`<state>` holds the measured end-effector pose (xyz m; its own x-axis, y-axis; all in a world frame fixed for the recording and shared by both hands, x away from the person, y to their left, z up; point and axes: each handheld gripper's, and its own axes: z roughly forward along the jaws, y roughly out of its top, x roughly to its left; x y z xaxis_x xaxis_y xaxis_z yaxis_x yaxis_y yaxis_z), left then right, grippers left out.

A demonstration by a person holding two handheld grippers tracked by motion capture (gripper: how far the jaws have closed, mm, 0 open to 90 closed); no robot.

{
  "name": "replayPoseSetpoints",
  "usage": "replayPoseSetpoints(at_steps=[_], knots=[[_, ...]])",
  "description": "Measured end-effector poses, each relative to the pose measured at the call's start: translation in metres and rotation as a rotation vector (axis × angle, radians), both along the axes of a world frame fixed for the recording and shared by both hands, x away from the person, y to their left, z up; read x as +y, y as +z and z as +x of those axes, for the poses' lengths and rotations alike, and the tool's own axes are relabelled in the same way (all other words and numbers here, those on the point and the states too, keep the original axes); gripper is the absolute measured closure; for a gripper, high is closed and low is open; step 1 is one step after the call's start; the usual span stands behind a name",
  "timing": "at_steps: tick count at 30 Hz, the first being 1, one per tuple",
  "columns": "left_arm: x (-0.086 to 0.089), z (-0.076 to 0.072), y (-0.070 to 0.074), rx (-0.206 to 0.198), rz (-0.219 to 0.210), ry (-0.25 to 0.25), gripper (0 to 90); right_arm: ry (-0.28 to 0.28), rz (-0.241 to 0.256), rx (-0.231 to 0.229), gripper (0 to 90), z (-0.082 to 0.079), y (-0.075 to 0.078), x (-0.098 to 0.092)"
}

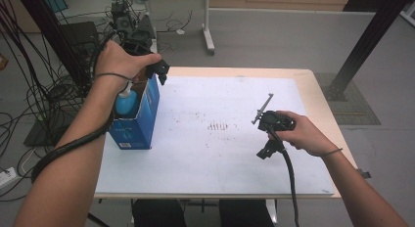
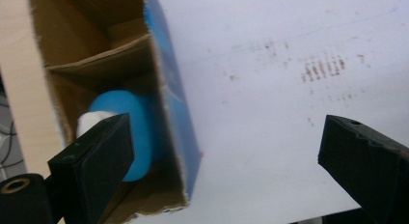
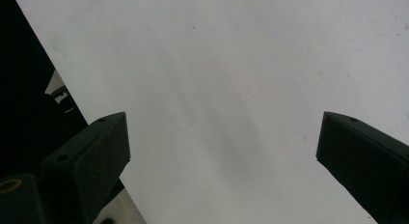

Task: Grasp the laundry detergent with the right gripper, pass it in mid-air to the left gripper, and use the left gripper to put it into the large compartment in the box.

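Hovering my left gripper (image 2: 217, 151), jaws apart, over blue carton (image 2: 176, 93) holding blue bottle (image 2: 132, 132); my right gripper (image 3: 222, 151), jaws apart, above white table (image 3: 241, 64).

We see the box (image 1: 138, 120) standing on the table (image 1: 313, 90) near its left edge, its open top facing up. Inside the box sits the bottle (image 1: 124, 102), and behind it a cardboard divider (image 2: 103, 55) crosses the box. Our left gripper (image 1: 159, 70) hangs above the far end of the box. Our right gripper (image 1: 268, 149) is well apart, over the right half of the table, closer to the near edge.
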<state>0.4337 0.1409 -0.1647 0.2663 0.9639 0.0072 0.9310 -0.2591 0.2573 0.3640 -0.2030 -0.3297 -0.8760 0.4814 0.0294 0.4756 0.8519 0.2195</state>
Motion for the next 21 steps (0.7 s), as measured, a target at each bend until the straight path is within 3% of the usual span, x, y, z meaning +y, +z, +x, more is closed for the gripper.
replayPoseSetpoints(at_steps=[6,13,21], knots=[[-0.023,-0.008,-0.005,0.023,-0.009,-0.065,6.4,-0.003,0.003,-0.002,4.1,0.0,0.0,-0.002],[-0.047,-0.02,-0.02,0.035,-0.059,-0.144,6.4,-0.002,0.003,0.002,4.1,-0.003,-0.001,-0.001],[-0.064,-0.028,-0.041,0.049,-0.07,-0.188,6.8,-0.005,0.003,0.0,4.1,-0.005,-0.001,-0.002]])
